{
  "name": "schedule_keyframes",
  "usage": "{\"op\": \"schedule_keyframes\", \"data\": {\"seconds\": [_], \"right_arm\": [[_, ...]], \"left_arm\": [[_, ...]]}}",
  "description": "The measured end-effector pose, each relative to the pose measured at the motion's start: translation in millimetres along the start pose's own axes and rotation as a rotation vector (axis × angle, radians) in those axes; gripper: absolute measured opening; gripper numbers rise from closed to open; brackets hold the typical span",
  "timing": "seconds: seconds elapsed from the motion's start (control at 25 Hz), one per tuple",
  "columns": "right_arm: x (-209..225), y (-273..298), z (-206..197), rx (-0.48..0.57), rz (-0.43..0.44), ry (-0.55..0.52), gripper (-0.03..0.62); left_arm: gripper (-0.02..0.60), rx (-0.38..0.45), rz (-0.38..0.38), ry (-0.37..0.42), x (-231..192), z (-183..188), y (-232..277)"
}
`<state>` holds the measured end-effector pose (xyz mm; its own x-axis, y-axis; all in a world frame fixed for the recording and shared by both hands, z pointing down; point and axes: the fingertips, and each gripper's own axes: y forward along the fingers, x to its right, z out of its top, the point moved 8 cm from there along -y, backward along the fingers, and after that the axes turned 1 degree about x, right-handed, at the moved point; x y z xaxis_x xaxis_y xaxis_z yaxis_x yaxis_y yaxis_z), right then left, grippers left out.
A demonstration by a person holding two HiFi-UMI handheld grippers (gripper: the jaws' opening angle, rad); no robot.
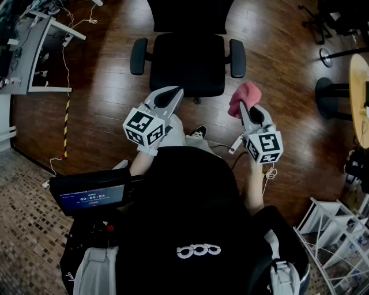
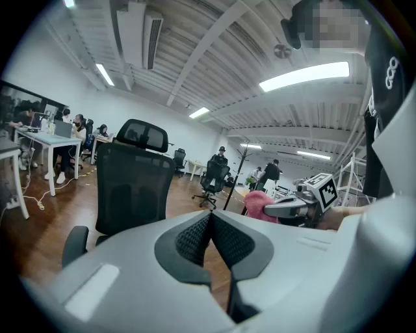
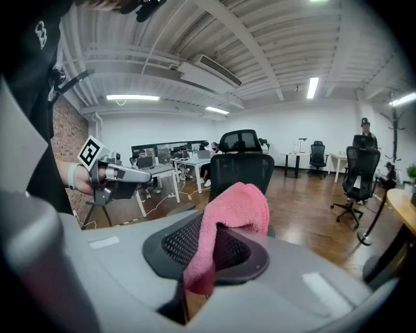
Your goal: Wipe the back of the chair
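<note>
The wiping has not begun, as far as can be judged. The cloth [image 1: 244, 97] is in hand, but it touches nothing on the chair [image 1: 187, 63], so the whole job is left.

The right gripper [image 1: 248, 110] is clenched on the pink cloth. Its own view shows the fabric pinched between the jaws, with a fold bunched above them and a tail hanging below. The left gripper [image 1: 172, 96] has its jaws pressed together on nothing; its own view shows the two dark pads meeting with no gap.

The chair stands ahead of both grippers, apart from them. Its seat is nearest the left gripper's tip, and its backrest [image 1: 190, 14] lies beyond the seat, farther off. From the right gripper the backrest [image 3: 240, 170] shows straight ahead, just past the cloth's top fold.

Both grippers are held out in front of the person's body, side by side and well apart. They are roughly level and point forward toward the chair, the left one angled slightly inward. The right one has yet to reach over the seat to bring the cloth to the backrest.
</note>
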<state>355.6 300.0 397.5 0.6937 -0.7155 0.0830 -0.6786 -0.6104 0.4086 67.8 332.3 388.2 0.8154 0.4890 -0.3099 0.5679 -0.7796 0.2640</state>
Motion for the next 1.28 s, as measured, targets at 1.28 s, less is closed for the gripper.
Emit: {"op": "schedule_keyframes", "data": {"seconds": [1.28], "right_arm": [[8.5, 245.2, 130.7, -0.056, -0.036, -0.084, 0.038]], "left_arm": [[-0.008, 0.052, -0.197, -0.033, -220.4, 103.0, 104.7]]}}
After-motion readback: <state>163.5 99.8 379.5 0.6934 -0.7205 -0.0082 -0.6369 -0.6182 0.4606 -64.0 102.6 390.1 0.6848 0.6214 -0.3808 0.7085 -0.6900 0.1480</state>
